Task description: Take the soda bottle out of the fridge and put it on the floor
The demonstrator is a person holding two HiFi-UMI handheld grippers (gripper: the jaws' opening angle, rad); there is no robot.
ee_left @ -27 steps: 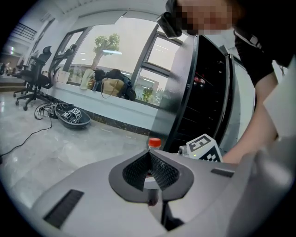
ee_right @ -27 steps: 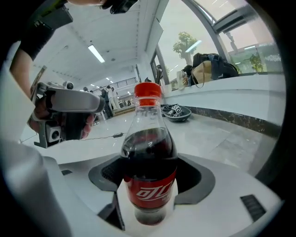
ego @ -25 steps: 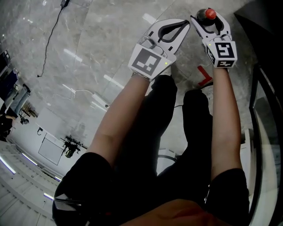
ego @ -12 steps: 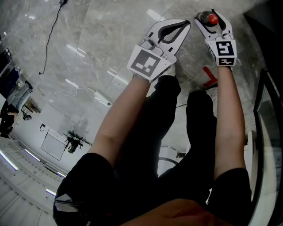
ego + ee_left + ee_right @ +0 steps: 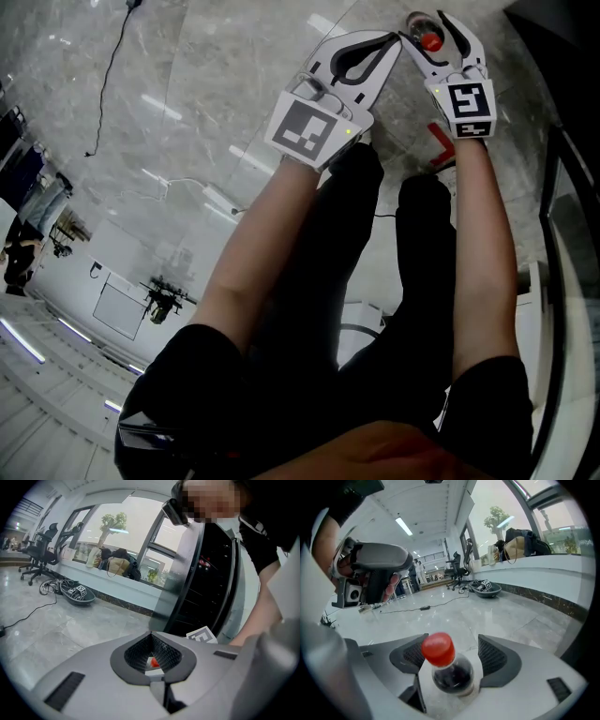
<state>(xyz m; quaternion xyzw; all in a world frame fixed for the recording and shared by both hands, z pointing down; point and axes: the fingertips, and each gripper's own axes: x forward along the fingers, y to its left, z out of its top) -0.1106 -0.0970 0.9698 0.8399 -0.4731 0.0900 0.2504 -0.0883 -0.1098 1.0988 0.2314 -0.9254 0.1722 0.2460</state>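
Note:
The soda bottle [image 5: 419, 22] is dark with a red cap [image 5: 429, 41] and sits between the fingers of my right gripper [image 5: 424, 28] at the top of the head view, above the marble floor. In the right gripper view the bottle [image 5: 452, 674] stands cap-up between the two pads, and the right gripper [image 5: 450, 641] is shut on it. My left gripper [image 5: 394, 43] is just to its left, shut and empty, its tip close to the bottle. In the left gripper view [image 5: 151, 637] a bit of the red cap shows through the oval gap in the jaws.
The dark glass-fronted fridge [image 5: 206, 583] stands to the right, with its edge at the right side of the head view [image 5: 567, 197]. A red mark [image 5: 441, 148] lies on the floor by the person's legs [image 5: 337, 281]. A black cable [image 5: 103, 84] runs across the floor at far left.
The right gripper with the bottle has shifted a little to the left, closer to the left gripper's tip. The left gripper has hardly moved.

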